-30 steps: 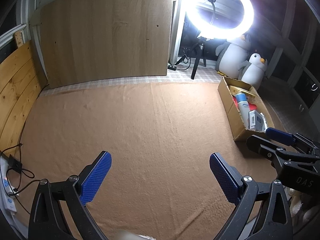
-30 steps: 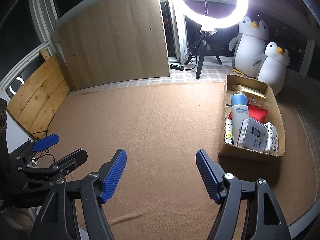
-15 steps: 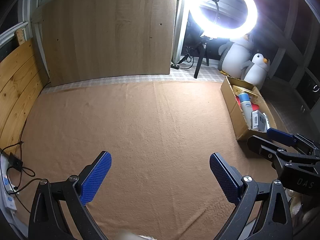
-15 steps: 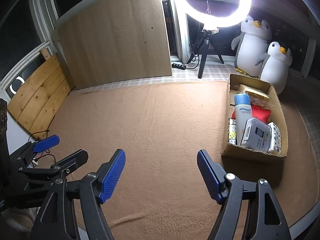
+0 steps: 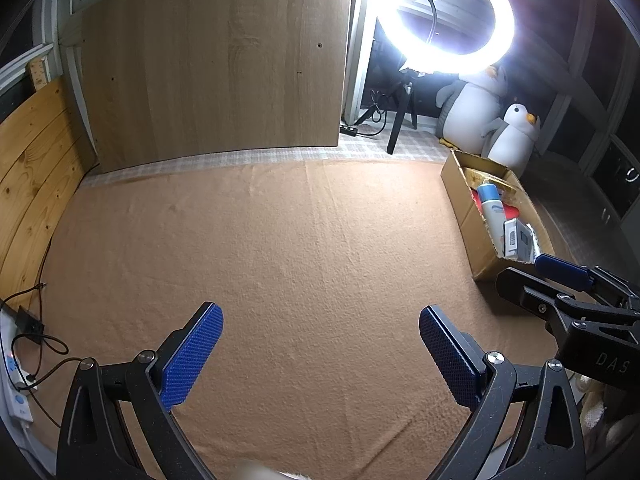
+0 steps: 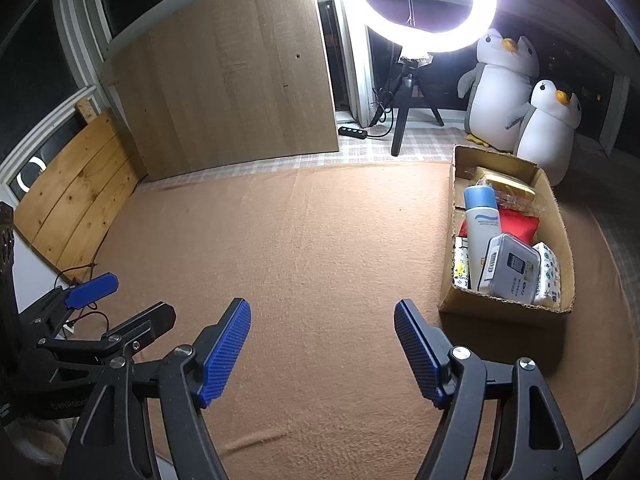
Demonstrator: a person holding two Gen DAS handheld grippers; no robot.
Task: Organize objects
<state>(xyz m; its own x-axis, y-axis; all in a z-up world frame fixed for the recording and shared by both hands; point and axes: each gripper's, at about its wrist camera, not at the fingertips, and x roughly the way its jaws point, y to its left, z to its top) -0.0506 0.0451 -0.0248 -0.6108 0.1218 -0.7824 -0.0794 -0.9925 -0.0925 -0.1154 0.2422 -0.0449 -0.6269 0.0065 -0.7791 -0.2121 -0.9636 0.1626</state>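
Observation:
A cardboard box [image 6: 556, 216] sits on the right side of the brown cloth [image 6: 320, 240]; it also shows in the left wrist view [image 5: 468, 204]. It holds a white bottle with a blue cap [image 6: 482, 220], a red pouch [image 6: 518, 224], a white tin [image 6: 510, 268], a gold packet [image 6: 508, 188] and patterned packs. My left gripper [image 5: 320, 344] is open and empty over the bare cloth [image 5: 280, 240]. My right gripper [image 6: 322, 340] is open and empty, left of the box's near corner.
A wooden board [image 6: 232, 76] leans at the back, pine planks [image 6: 76, 200] at the left. A lit ring light [image 6: 426, 0] on a tripod and two plush penguins [image 6: 520, 100] stand behind the box. Cables and a power strip [image 5: 20, 360] lie at the left edge.
Both grippers have pulled back and tilted up a little, so the box looks slightly farther away. Both stay open and empty. Nothing on the cloth has moved.

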